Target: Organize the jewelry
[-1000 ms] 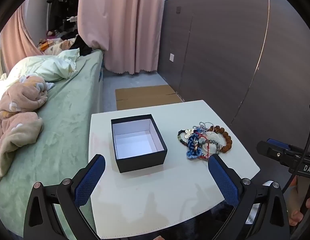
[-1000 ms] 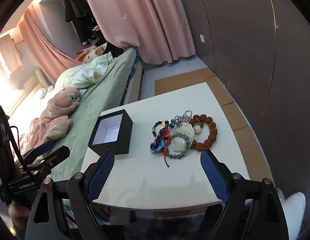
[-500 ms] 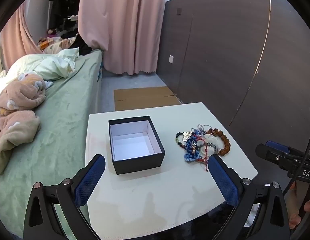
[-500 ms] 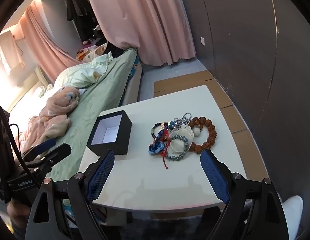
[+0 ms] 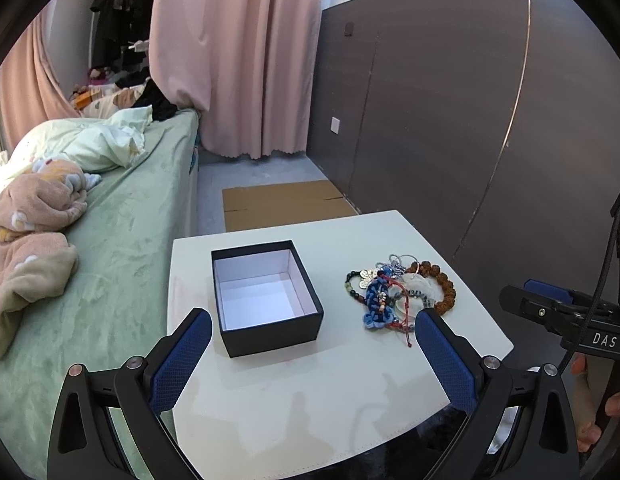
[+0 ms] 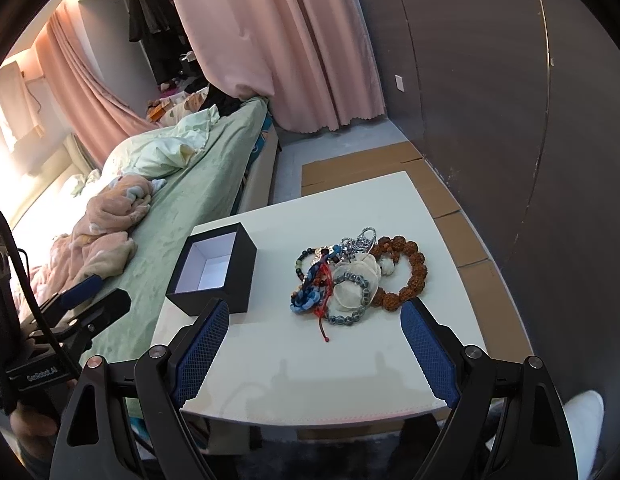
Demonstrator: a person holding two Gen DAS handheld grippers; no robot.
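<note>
A black box (image 5: 265, 300) with a white inside stands open-topped on the white table (image 5: 293, 392); it also shows as the black box (image 6: 213, 268) in the right wrist view. To its right lies a tangled pile of jewelry (image 5: 398, 294), also seen as the pile of jewelry (image 6: 350, 276): a brown bead bracelet (image 6: 410, 272), a blue knotted cord (image 6: 305, 300), a grey bead bracelet, a red string, a silver chain. My left gripper (image 5: 312, 340) hangs open over the table's near edge, nothing between its blue pads. My right gripper (image 6: 314, 332) is open and bare too, short of the pile.
A bed (image 5: 121, 248) with green cover and crumpled blankets runs along the table's left side. Flattened cardboard (image 5: 281, 202) lies on the floor beyond the table. A dark panelled wall (image 5: 450, 120) stands to the right, pink curtains (image 5: 237, 60) behind.
Both views have shifted only slightly; the box and the jewelry lie where they were. Both grippers stay open.
</note>
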